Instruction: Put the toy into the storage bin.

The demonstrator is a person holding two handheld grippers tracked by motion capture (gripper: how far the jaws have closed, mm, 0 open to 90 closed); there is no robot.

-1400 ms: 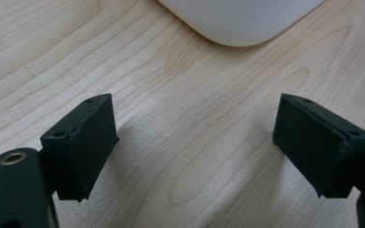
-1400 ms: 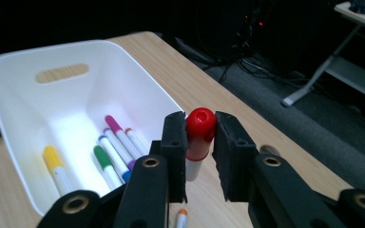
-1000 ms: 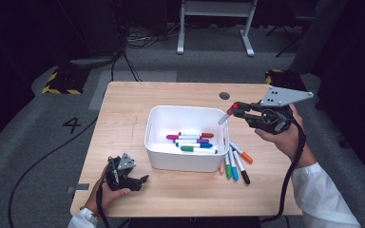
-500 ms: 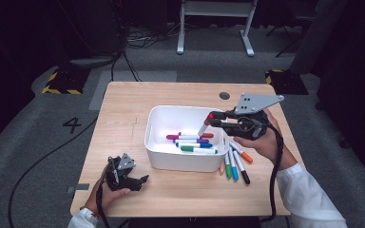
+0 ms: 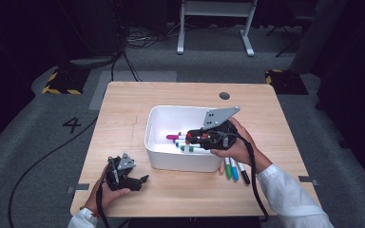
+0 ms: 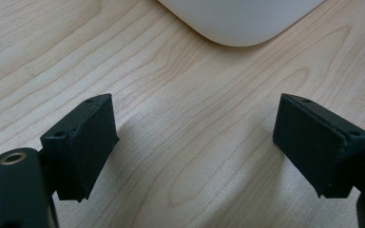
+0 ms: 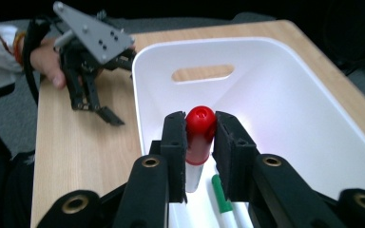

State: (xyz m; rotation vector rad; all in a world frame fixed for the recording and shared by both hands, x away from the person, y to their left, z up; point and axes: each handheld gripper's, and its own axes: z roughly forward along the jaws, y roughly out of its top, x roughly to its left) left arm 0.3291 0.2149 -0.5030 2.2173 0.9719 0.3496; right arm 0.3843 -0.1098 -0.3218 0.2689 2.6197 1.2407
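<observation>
Wooden table (image 5: 123, 114) in a dark studio; white bin (image 5: 158, 124) mid-table. Right tool (image 7: 200, 142) clenched on a red-capped marker (image 7: 199, 126), held over the bin's inside, likely for dropping among markers already there (image 5: 183, 137). Left tool (image 6: 195, 147) released, empty, resting near the front-left corner. Loose markers (image 5: 234, 168) lie right of the bin; nothing blocks the drop.

Your right gripper (image 5: 196, 136) + hand cover part of the white bin (image 5: 166, 118), so you can't count the markers inside. The red-capped marker (image 7: 199, 130) is cut off below the cap by the jaws, so its label isn't visible. In the left gripper view the bin (image 6: 240, 19) runs off the top edge, just a corner showing. The markers on the table (image 5: 234, 170) are partly under your wrist; their far ends are hidden.
</observation>
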